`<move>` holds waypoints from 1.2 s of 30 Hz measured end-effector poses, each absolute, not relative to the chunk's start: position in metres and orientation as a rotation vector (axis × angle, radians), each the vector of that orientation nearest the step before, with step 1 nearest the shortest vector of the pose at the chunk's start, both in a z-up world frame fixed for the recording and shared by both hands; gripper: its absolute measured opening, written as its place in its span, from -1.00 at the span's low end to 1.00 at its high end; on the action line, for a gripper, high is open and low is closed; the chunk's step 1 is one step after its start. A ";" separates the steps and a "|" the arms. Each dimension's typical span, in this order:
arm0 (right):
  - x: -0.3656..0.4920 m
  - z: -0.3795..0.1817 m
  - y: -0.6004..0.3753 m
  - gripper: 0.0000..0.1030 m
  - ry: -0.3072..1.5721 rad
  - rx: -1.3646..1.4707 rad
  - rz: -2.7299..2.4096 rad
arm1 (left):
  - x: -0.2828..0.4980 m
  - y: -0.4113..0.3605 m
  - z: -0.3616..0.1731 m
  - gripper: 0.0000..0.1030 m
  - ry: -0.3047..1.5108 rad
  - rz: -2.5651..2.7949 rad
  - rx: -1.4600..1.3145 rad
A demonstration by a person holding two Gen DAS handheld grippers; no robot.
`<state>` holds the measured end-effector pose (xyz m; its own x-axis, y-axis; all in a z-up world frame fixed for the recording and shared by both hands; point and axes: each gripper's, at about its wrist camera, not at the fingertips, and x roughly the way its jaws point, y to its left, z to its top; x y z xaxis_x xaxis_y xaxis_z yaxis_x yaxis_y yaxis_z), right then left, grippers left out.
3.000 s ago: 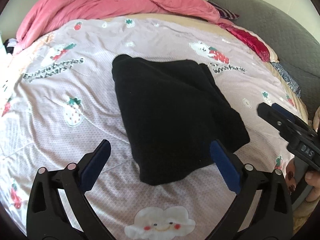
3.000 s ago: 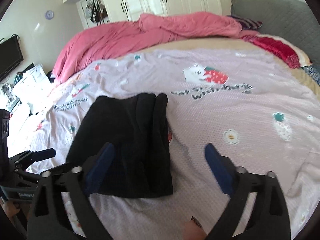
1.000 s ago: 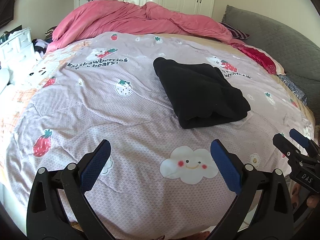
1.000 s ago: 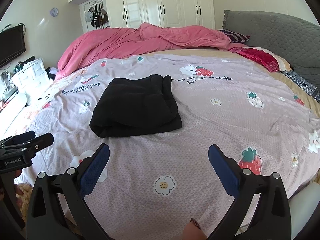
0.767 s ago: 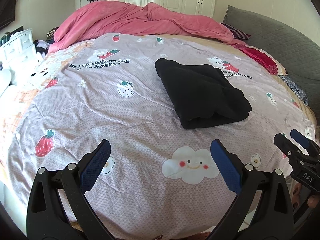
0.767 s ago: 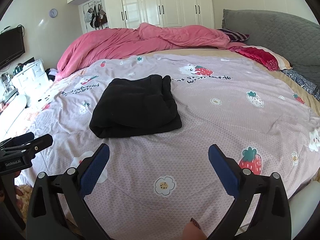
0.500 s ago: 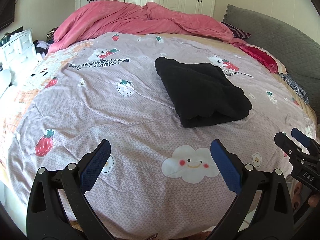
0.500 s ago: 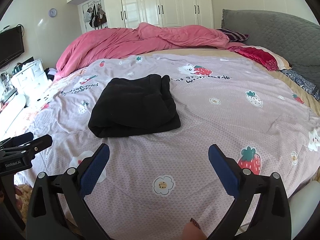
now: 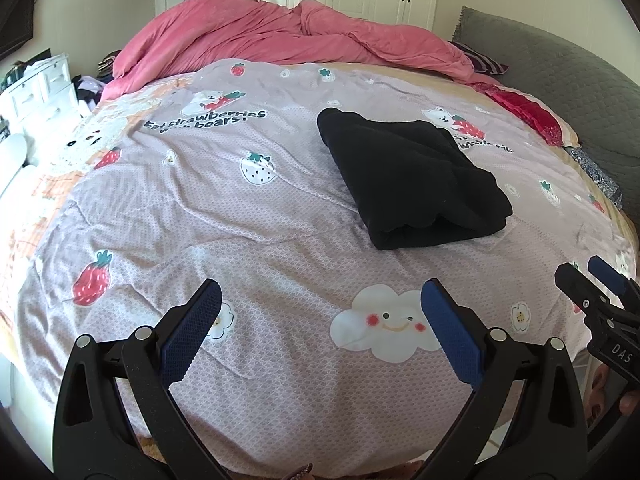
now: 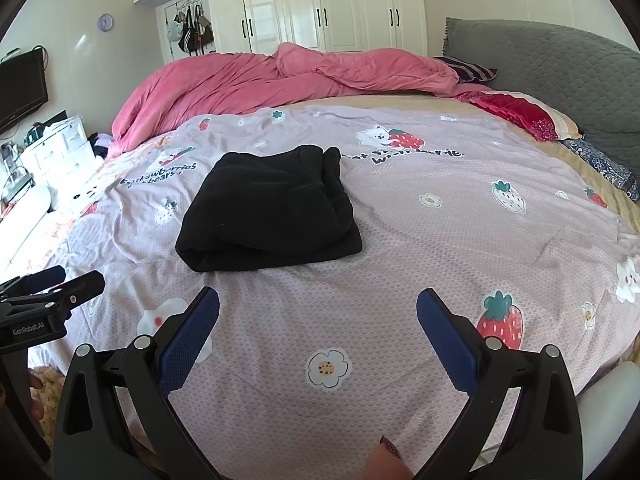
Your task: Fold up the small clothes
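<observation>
A black garment [image 9: 408, 176] lies folded into a thick rectangle on the lilac strawberry-print bedspread [image 9: 240, 216]; it also shows in the right wrist view [image 10: 272, 208]. My left gripper [image 9: 320, 300] is open and empty, held back near the bed's front edge, well short of the garment. My right gripper [image 10: 318, 304] is open and empty, also near the front edge. Each gripper shows at the edge of the other's view: the right one [image 9: 592, 280] and the left one [image 10: 52, 284].
A crumpled pink duvet [image 10: 280, 76] lies across the far side of the bed. A grey headboard [image 10: 560, 76] and red pillow [image 10: 516, 112] are at right. White drawers [image 10: 52, 148] and a TV [image 10: 20, 88] stand at left; white wardrobes [image 10: 320, 4] behind.
Both grippers have pulled back from over the folded garment to the bed's front edge. In the last second they barely move. The garment stays put.
</observation>
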<state>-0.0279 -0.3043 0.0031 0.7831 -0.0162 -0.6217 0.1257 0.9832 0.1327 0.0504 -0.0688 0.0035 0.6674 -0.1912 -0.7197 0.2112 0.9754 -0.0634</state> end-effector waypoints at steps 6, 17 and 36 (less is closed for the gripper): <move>-0.027 0.002 -0.304 0.91 0.669 0.167 -0.078 | 0.050 -0.067 0.004 0.82 0.808 -0.217 0.029; -0.028 0.001 -0.301 0.91 0.666 0.167 -0.073 | 0.050 -0.067 0.005 0.82 0.808 -0.195 0.042; -0.026 0.001 -0.298 0.91 0.684 0.174 -0.084 | 0.045 -0.068 0.003 0.82 0.822 -0.163 0.103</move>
